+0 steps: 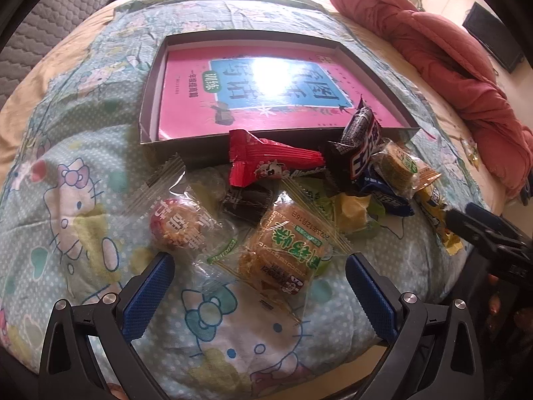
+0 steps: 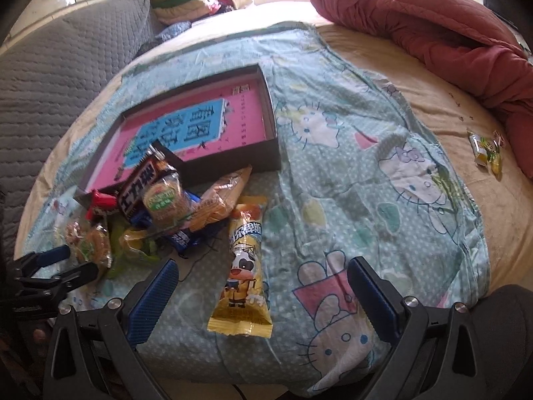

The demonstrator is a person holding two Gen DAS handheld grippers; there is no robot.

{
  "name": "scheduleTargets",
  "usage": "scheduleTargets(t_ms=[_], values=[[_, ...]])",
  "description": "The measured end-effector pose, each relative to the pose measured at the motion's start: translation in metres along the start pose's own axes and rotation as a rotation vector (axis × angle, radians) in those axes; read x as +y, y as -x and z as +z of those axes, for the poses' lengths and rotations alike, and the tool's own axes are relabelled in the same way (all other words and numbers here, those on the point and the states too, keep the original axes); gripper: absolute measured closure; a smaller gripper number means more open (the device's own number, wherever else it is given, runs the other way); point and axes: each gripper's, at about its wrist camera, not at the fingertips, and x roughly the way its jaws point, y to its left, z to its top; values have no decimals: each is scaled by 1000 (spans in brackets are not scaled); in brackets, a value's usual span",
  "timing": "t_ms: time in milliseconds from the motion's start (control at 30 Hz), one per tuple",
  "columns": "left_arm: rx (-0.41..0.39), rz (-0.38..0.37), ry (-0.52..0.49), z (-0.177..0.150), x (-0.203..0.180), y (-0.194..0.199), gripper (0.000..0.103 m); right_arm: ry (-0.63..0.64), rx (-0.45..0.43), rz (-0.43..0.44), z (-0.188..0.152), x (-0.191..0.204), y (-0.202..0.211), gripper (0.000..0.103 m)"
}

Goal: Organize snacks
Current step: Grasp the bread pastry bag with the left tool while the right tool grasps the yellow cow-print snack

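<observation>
Between the wide-open, empty jaws of the left gripper [image 1: 260, 280] a crinkly clear-wrapped cracker packet [image 1: 283, 250] is lying flat on the soft cartoon quilt [image 1: 76, 196], so closing low across its stiff middle is likely the surest grip. Ahead of it the shallow cardboard box [image 1: 150, 100] is waiting, while the right gripper [image 2: 263, 283] is hovering open and empty around a glossy yellow pouch [image 2: 243, 273].

The snack pile [image 1: 299, 196] blocks the box's [image 1: 346, 48] near wall; bare cloth [image 2: 349, 180] to its right lies open.
</observation>
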Motion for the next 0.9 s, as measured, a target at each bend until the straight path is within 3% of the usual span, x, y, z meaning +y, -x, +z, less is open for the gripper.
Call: scheduleTargets(t_ms=[133,233,333,600,700,900], values=[[-7,-1,-23,0,-1,0,1,33,23,-6,2,4,-11,1],[-1,0,-35,1,-1,-2,1,58,36,-4,4,8,-17,9],[5,12,-42,2,-1,-5,9,72,59,1,4,11,-24,14],[9,-10,-24,1,3,-8,12,89,77,18,4,14,-32,26],[16,-8,-22,1,4,-11,20,80,81,16,5,12,-35,35],[15,-22,-15,1,4,-11,24,116,70,-9,10,13,-36,60]])
